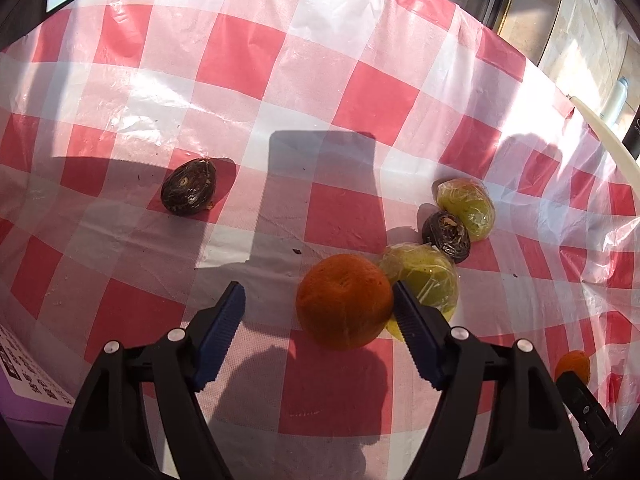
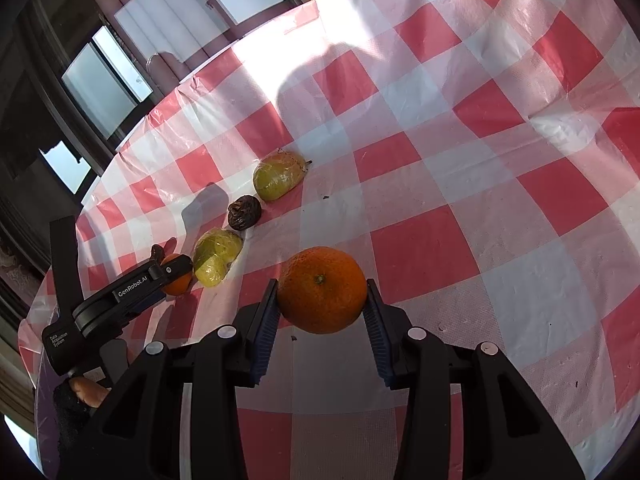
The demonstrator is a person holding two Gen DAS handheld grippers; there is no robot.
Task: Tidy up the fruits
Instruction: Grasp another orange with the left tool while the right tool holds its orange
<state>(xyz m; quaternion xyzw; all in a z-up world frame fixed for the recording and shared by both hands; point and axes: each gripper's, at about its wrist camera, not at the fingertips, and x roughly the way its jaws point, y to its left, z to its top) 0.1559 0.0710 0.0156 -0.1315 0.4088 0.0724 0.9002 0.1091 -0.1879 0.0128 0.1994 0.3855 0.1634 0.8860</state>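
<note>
An orange (image 1: pixel 344 300) lies on the checked tablecloth between the blue pads of my left gripper (image 1: pixel 318 292). It touches the right pad, while the left pad stands clear of it, so the gripper is open. Just past it lie two yellow-green wrapped fruits (image 1: pixel 424 280) (image 1: pixel 466 208) with a dark wrinkled fruit (image 1: pixel 448 236) between them. Another dark fruit (image 1: pixel 188 188) sits alone at the far left. My right gripper (image 2: pixel 322 286) is shut on a second orange (image 2: pixel 322 290), both pads pressing its sides. The right wrist view also shows the left gripper (image 2: pixel 172 268) around its orange (image 2: pixel 178 284).
The red-and-white plastic tablecloth (image 2: pixel 460 160) covers the whole table; its far edge runs along the windows (image 2: pixel 100 76). A white curved rim (image 1: pixel 608 144) stands at the table's right edge. A printed sheet with codes (image 1: pixel 24 372) lies at the near left. A hand (image 2: pixel 90 390) holds the left gripper.
</note>
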